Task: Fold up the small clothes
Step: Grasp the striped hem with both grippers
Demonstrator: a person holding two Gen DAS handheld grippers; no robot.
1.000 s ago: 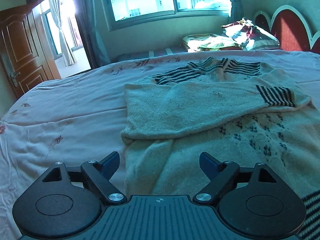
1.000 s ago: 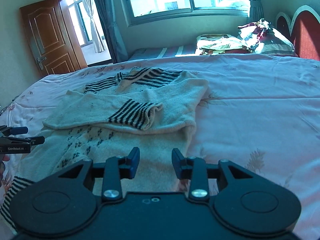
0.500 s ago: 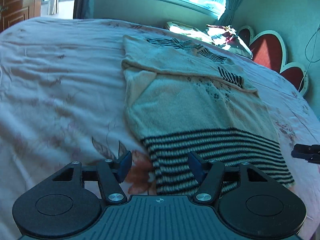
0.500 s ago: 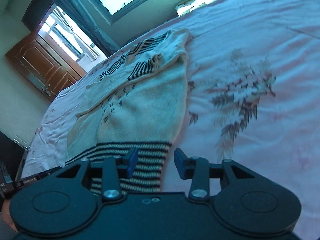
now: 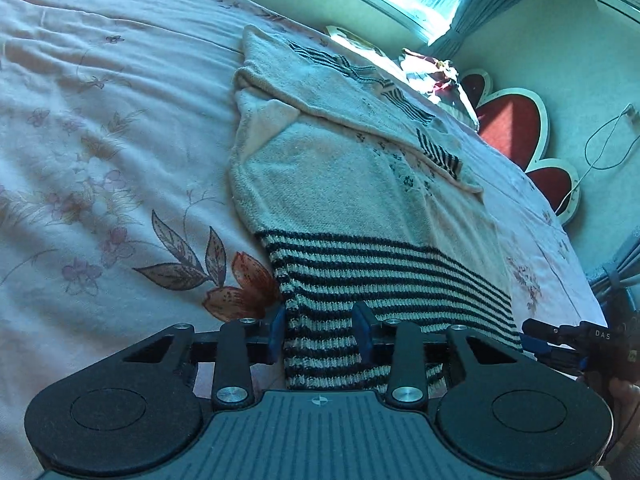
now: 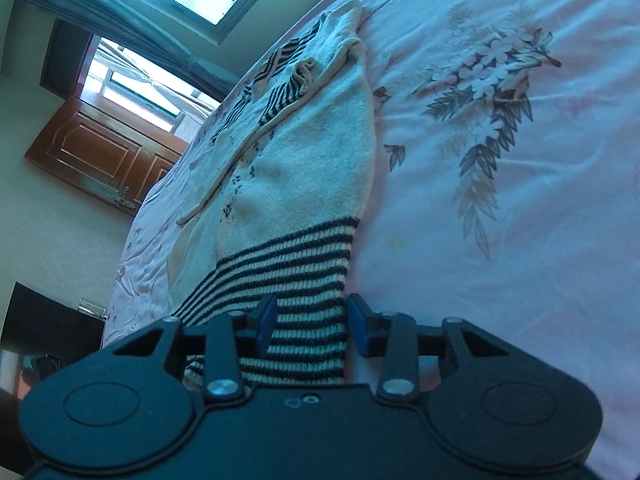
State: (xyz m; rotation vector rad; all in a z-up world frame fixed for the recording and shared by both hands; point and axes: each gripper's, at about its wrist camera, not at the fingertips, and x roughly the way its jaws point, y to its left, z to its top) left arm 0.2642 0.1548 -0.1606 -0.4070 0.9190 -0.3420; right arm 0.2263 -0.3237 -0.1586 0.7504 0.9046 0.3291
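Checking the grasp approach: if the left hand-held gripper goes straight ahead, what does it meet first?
Probably the sweater's striped hem: the left hand-held gripper is open, the hem's corner already lying between its fingers.

Left gripper (image 5: 320, 330): matte black body, ribbed centre plate with small crosshair mark behind the jaws, round discs either side, silver screws on the linkage arms, blue fingertips (image 5: 277, 334). Right gripper (image 6: 312, 322): same black build, smooth centre plate, blue fingertips (image 6: 265, 322), silver screws.

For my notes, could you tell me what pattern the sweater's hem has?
Dark and cream horizontal stripes on the hem, clearest in the left wrist view.
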